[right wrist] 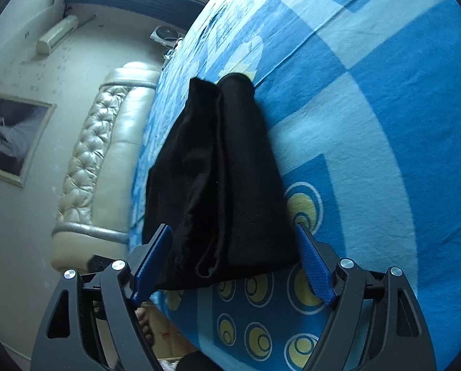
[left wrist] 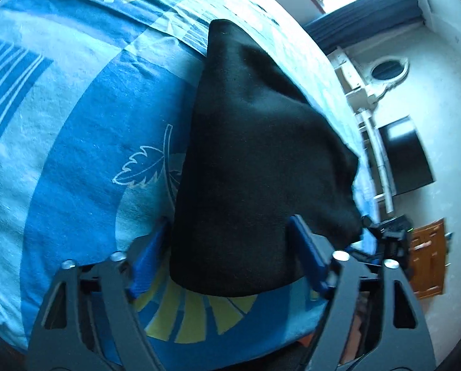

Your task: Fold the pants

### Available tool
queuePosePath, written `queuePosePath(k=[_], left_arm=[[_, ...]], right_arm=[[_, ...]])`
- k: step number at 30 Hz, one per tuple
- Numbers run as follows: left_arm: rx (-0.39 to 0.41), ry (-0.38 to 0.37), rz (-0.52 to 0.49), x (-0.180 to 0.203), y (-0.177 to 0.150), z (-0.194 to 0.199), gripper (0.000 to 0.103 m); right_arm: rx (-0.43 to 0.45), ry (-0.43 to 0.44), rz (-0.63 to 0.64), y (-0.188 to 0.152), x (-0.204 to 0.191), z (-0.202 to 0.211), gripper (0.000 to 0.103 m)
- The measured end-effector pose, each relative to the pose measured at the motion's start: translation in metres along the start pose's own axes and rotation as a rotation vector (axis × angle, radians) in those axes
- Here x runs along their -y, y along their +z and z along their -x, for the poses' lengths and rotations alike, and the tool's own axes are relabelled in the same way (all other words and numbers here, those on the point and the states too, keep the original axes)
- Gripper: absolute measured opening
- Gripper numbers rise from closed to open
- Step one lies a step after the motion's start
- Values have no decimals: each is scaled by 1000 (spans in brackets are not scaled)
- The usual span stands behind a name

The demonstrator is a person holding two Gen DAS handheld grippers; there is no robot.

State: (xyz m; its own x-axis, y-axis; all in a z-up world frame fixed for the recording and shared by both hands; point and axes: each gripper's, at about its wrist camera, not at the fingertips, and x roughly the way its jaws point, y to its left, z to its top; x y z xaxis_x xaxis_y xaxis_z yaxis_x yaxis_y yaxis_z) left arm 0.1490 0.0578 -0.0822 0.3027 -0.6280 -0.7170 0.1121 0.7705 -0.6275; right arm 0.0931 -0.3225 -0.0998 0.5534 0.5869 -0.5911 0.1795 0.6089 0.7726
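black pants [left wrist: 249,167] between open left tongs [left wrist: 230,247]

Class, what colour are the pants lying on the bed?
Plain black pants, clearest in the right wrist view.

Left gripper [left wrist: 230,228] and right gripper [right wrist: 235,232] (both) spread wide.

Pants [right wrist: 218,185] between fingers [right wrist: 315,270] — bedspread [right wrist: 385,123] beyond
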Motion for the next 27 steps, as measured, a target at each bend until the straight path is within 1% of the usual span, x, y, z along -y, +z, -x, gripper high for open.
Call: queuePosePath(k=[1, 2, 3, 4, 5, 6, 9, 11, 15, 20, 22, 27], left_arm=[[-5, 19, -12, 4, 0, -1, 64], [-7, 29, -12, 6, 1, -2, 59], [-8, 38, -12, 9, 1, -1, 53], [-6, 44, -15, 10, 2, 1, 50], [-3, 53, -25, 13, 2, 3, 45], [0, 58, -32, 15, 2, 4, 41], [8, 72, -52, 21, 1, 10, 36], [3, 78, -57, 24, 0, 13, 35], [-9, 108, -88, 28, -7, 21, 35], [-21, 123, -99, 28, -21, 29, 35], [-20, 134, -117, 29, -25, 30, 35], [-12, 152, -141, 27, -27, 23, 36]], right_arm=[[0, -43, 39, -1, -4, -4, 69], [-5, -61, 54, -2, -5, -5, 57], [-6, -50, 48, -2, -5, -5, 52], [-4, -24, 31, -2, -4, -3, 48], [-6, -1, 21, -2, -3, 0, 42], [-5, 18, 13, -1, -2, 3, 39], [-5, 51, -3, -3, -2, 11, 36], [-4, 59, 7, -6, -6, 16, 35], [-28, 70, 5, -16, -5, 23, 35], [-56, 86, -24, -30, 3, 25, 35], [-66, 86, -35, -35, 8, 25, 35], [-60, 87, -53, -38, 19, 19, 35]])
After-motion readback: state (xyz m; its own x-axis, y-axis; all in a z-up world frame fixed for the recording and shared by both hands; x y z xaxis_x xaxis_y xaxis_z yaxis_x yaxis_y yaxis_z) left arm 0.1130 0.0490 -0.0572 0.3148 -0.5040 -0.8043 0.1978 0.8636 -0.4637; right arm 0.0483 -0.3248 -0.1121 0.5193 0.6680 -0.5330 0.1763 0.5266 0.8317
